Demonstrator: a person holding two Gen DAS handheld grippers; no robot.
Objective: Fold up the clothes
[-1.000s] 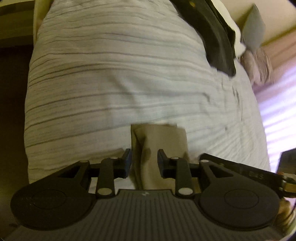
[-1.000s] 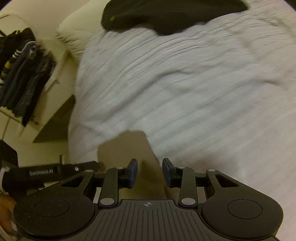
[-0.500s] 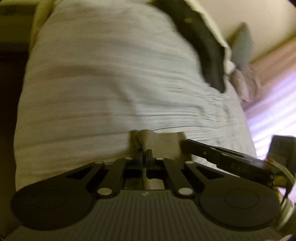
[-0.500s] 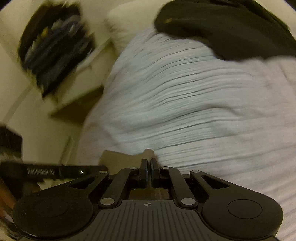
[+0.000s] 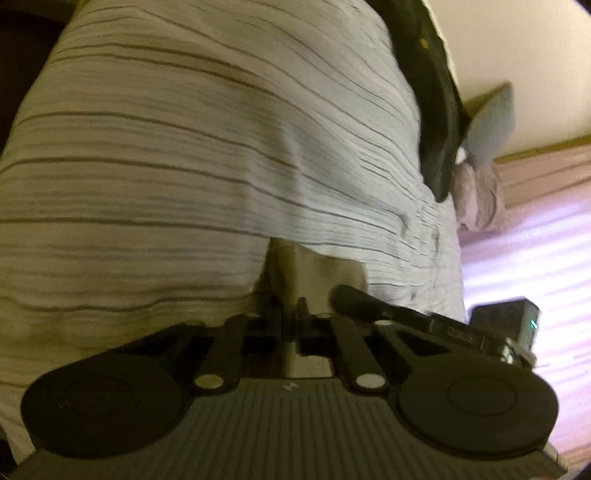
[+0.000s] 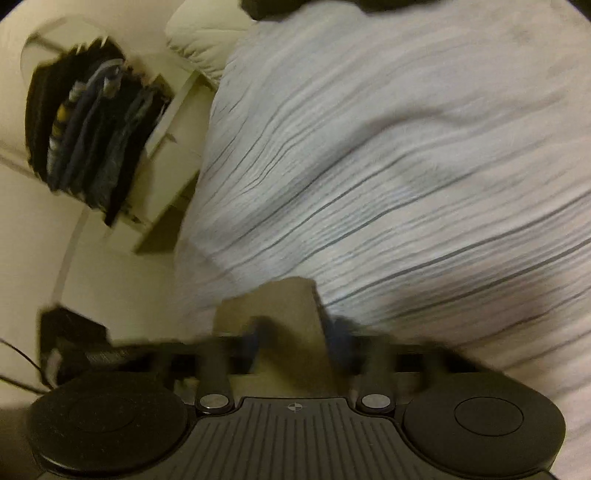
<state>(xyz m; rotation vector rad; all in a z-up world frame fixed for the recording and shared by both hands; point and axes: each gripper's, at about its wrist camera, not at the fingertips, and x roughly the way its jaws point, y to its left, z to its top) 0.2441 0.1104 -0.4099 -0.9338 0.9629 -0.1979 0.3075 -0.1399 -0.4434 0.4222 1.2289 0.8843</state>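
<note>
A folded tan garment (image 5: 317, 269) lies at the near edge of the striped white bed cover (image 5: 192, 155). My left gripper (image 5: 291, 314) is shut on the tan garment's near edge. In the right wrist view the same tan garment (image 6: 288, 314) sits between the blurred fingers of my right gripper (image 6: 299, 336), which stands open around it. The right gripper's body (image 5: 406, 317) reaches in beside the left one. A black garment (image 5: 432, 96) lies at the far end of the bed.
A grey pillow (image 5: 491, 122) and a pinkish bundle (image 5: 476, 199) sit beyond the bed on the right. Dark clothes (image 6: 88, 136) hang on a rack left of the bed, by a cream pillow (image 6: 199, 40). The black garment (image 6: 280, 5) shows at the top.
Both grippers shut on the tan garment half a second ago. Since then the right gripper has opened again, blurred by motion. The left gripper stays shut on the cloth.
</note>
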